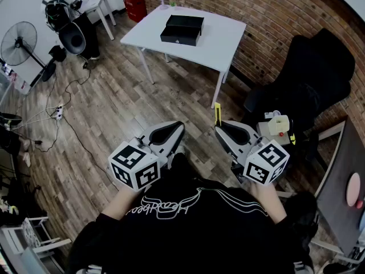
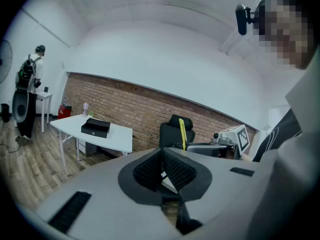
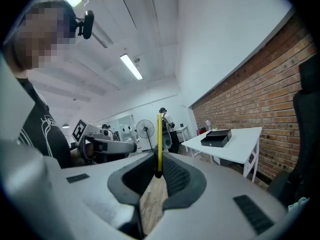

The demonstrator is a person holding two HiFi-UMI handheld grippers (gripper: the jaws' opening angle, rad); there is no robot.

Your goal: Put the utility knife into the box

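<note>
The yellow utility knife (image 1: 217, 113) is a thin strip that sticks out past the tips of my right gripper (image 1: 220, 129), which is shut on it. In the right gripper view the utility knife (image 3: 159, 136) stands upright between the dark pads. My left gripper (image 1: 177, 128) hangs beside it at waist height, jaws together and empty. The black box (image 1: 182, 29) lies lid-closed on the white table (image 1: 222, 45) across the room, well away from both grippers. From the left gripper view the box (image 2: 95, 128) is small at the left, and the knife (image 2: 182, 133) shows beyond my jaws.
A black office chair (image 1: 311, 81) stands at the right by the brick wall. A fan (image 1: 19, 43), a cable run (image 1: 63, 119) and a speaker (image 1: 73, 37) are at the left. Wooden floor lies between me and the table. A small side table (image 1: 97, 4) stands at the back.
</note>
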